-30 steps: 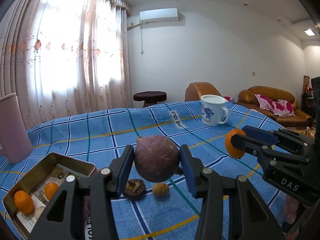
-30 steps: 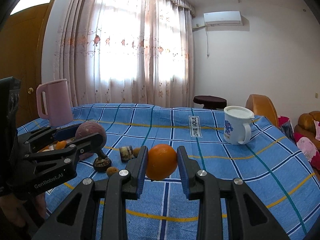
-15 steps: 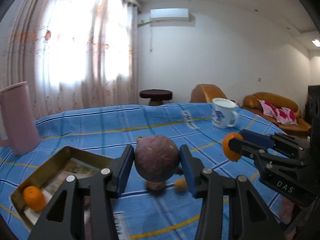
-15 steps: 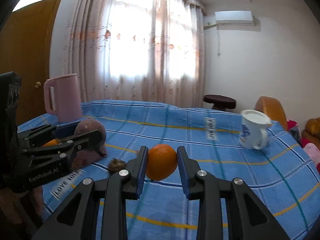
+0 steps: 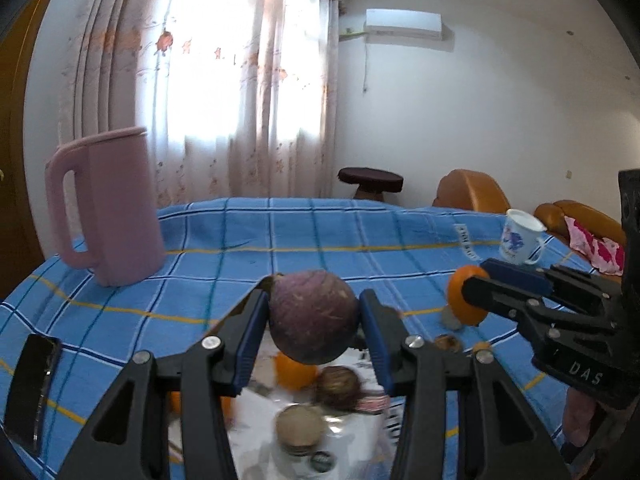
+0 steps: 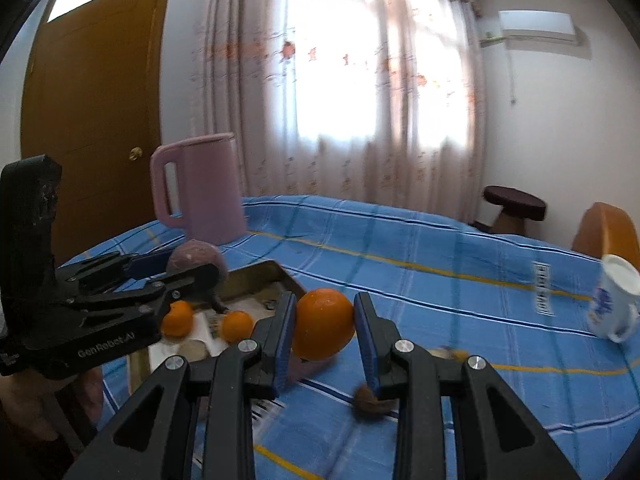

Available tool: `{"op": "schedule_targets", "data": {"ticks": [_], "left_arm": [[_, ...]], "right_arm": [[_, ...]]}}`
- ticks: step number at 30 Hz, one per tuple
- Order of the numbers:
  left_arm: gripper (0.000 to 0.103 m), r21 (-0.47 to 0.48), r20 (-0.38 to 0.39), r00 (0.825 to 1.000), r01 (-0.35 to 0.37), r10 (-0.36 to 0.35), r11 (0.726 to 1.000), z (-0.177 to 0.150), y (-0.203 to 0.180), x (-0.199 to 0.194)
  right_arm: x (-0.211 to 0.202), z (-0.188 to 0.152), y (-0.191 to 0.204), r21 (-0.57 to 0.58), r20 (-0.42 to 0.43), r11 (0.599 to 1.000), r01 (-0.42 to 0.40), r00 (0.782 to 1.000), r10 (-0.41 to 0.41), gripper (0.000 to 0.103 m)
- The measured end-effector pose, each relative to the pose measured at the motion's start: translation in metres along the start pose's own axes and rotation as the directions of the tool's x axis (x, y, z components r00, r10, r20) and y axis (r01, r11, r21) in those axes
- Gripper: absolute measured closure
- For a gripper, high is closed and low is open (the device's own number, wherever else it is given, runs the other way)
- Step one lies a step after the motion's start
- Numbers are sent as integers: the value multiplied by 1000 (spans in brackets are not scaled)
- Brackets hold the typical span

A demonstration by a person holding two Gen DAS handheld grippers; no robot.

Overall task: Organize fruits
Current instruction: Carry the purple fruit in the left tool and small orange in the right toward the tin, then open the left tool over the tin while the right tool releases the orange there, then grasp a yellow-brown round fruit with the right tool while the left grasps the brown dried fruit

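My left claw (image 5: 314,320) is clamped on a round purple fruit (image 5: 313,317), its blue pads pressed to either side, and I hold it level above the metal tray (image 6: 256,274). Under it the tray's contents blur: a small orange (image 5: 295,372), a dark brownish fruit (image 5: 338,386) beside it, and a pale round thing (image 5: 300,426) nearer me that I cannot name. My right claw (image 6: 324,326) grips a large orange (image 6: 323,325) the same way, held just off the tray's near right corner; from the left camera it juts in from the right with the orange at its tip.

From the right camera two small oranges (image 6: 177,319) sit in the tray, partly behind my left claw, and the tray's left part is hidden by it. A brown fruit (image 6: 370,398) on the cloth is smeared and half covered by my right finger (image 6: 374,344).

A dark phone (image 5: 34,388) lies near the left edge of the blue checked tablecloth (image 5: 240,264). Farther back stand a pink pitcher (image 5: 106,206) on the left and a white mug (image 5: 520,237) on the right. Beyond are a dark round stool (image 5: 370,180), orange-brown armchairs (image 5: 472,192), floral curtains (image 5: 224,80) over a bright window, a wall air conditioner (image 5: 404,24) and a wooden door (image 6: 96,132).
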State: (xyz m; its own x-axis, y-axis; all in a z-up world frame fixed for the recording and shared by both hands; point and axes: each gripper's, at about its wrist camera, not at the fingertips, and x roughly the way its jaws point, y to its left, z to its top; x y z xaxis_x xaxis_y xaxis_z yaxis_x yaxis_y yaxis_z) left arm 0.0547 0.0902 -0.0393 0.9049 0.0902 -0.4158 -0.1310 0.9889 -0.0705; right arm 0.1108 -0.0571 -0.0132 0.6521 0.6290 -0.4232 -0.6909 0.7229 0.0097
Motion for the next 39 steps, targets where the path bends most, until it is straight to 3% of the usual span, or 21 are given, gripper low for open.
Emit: {"op": "schedule_targets", "data": {"ticks": [8, 15, 22, 25, 27, 30, 32, 34, 39], "left_arm": [[54, -26, -68, 997, -43, 41, 999, -3, 33, 20], [54, -19, -132, 989, -69, 66, 997, -11, 45, 34], [54, -28, -138, 987, -84, 79, 996, -15, 51, 35], [51, -26, -115, 990, -87, 84, 996, -15, 48, 31], [43, -23, -98, 992, -85, 82, 996, -12, 45, 25], [23, -25, -49, 995, -88, 86, 996, -7, 38, 12], [21, -24, -28, 997, -71, 70, 997, -4, 30, 4], [20, -10, -15, 999, -50, 50, 999, -3, 19, 0], [11, 42, -11, 1000, 14, -13, 999, -5, -21, -2]], "right_arm": [[43, -2, 46, -59, -75, 996, -68, 995, 63, 71], [67, -10, 62, -67, -149, 994, -90, 986, 79, 71], [77, -17, 70, -87, -197, 991, -103, 977, 84, 70], [72, -19, 68, -96, -193, 991, -95, 978, 75, 63], [65, -19, 64, -95, -182, 991, -90, 981, 71, 55], [42, -20, 47, -86, -152, 995, -54, 988, 41, 55], [24, -24, 26, -70, -139, 997, -20, 990, 10, 55], [10, -31, 1, -65, -150, 996, 66, 986, -75, 55], [-4, -48, -51, -35, -208, 979, 201, 957, -203, 55]]}}
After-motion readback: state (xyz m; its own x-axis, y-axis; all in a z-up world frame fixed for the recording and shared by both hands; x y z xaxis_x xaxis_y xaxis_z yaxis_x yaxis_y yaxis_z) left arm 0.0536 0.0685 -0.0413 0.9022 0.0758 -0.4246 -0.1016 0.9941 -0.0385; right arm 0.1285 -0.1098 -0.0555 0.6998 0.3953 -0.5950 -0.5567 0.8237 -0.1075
